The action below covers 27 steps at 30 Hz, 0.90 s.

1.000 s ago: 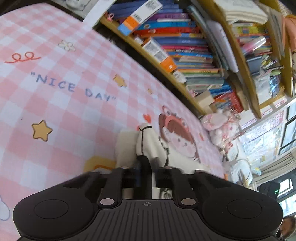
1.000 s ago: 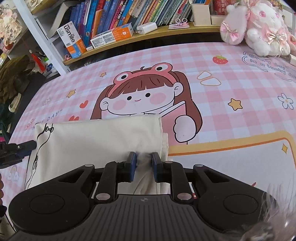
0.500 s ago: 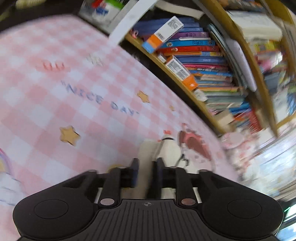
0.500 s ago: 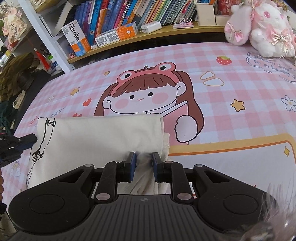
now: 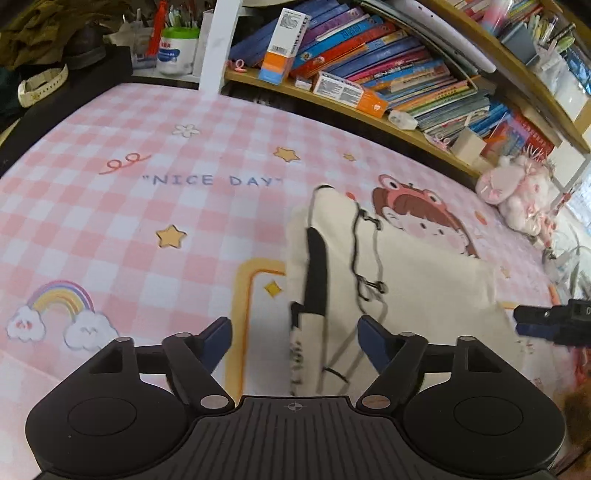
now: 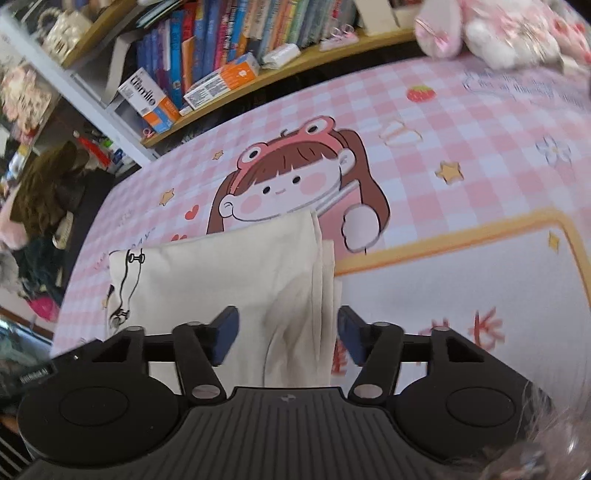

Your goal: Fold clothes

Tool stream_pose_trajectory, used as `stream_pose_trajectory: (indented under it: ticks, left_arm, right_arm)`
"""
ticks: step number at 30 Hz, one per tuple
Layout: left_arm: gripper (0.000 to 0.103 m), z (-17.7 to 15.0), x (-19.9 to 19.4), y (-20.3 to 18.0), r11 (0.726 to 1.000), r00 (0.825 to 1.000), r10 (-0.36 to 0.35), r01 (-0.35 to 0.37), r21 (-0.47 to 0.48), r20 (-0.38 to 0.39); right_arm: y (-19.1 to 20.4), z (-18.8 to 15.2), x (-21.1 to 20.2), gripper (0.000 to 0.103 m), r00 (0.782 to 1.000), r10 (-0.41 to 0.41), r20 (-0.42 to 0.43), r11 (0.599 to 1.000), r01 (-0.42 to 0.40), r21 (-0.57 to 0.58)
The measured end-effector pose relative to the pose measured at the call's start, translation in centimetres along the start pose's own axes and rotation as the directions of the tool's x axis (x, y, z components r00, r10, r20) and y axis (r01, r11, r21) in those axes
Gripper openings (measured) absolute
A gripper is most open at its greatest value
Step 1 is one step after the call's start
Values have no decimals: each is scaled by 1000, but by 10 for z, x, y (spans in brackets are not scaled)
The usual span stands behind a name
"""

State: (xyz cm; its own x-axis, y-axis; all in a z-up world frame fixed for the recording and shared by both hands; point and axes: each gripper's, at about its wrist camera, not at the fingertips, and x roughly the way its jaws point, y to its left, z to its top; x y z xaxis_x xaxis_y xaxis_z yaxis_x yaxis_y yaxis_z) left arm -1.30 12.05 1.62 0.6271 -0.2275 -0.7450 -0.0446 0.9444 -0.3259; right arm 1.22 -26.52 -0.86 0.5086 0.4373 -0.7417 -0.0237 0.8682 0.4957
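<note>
A cream garment (image 5: pixel 417 280) with a black line print lies folded on the pink checked cloth (image 5: pixel 110 206). My left gripper (image 5: pixel 293 334) stands open over its left end, its blue pads wide apart and clear of the fabric. In the right wrist view the same garment (image 6: pixel 229 273) shows as a flat rectangle with layered edges on its right side. My right gripper (image 6: pixel 287 330) is open too, its pads either side of the near right corner. The right gripper's tip (image 5: pixel 546 321) pokes in at the right edge of the left wrist view.
A wooden shelf of books (image 5: pixel 388 81) and boxes runs along the far edge of the cloth. A pink and white plush toy (image 6: pixel 491 29) sits at the far right corner. Dark clothes and clutter (image 6: pixel 44 192) lie beyond the left edge.
Both grippers were shut on the garment's near edge and have let go, opening wide. The left wrist camera has swung and pulled back, so more of the garment shows.
</note>
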Motion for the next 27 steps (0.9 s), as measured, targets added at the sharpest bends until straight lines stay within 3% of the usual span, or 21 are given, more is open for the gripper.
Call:
stream_pose_trajectory:
  ticks: [2, 9, 18, 22, 24, 25, 27]
  left_arm:
    - [83, -3, 1, -1, 1000, 1000, -11, 11, -23, -8]
    - [82, -17, 9, 10, 981, 996, -73, 62, -186, -57]
    - [81, -17, 15, 15, 963, 993, -116, 103, -248, -37]
    - [80, -10, 20, 14, 960, 989, -140, 125, -249, -43]
    - [75, -7, 24, 11, 961, 987, -150, 133, -241, -53]
    - [66, -6, 26, 10, 962, 986, -158, 139, -237, -62]
    - [59, -4, 29, 6, 966, 986, -150, 131, -222, -74]
  right_arm:
    - [-6, -5, -2, 69, 1000, 3, -13, 999, -2, 42]
    - [-23, -24, -2, 69, 997, 14, -71, 992, -5, 126]
    - [-19, -31, 4, 61, 997, 37, -73, 992, -27, 126]
    - [-14, -30, 8, 49, 997, 28, -70, 994, -21, 110]
    - [-11, -30, 10, 45, 997, 24, -68, 995, -17, 101]
    - [-10, -30, 11, 41, 998, 22, -67, 995, -15, 97]
    - [-7, -30, 13, 35, 998, 18, -65, 996, -12, 89]
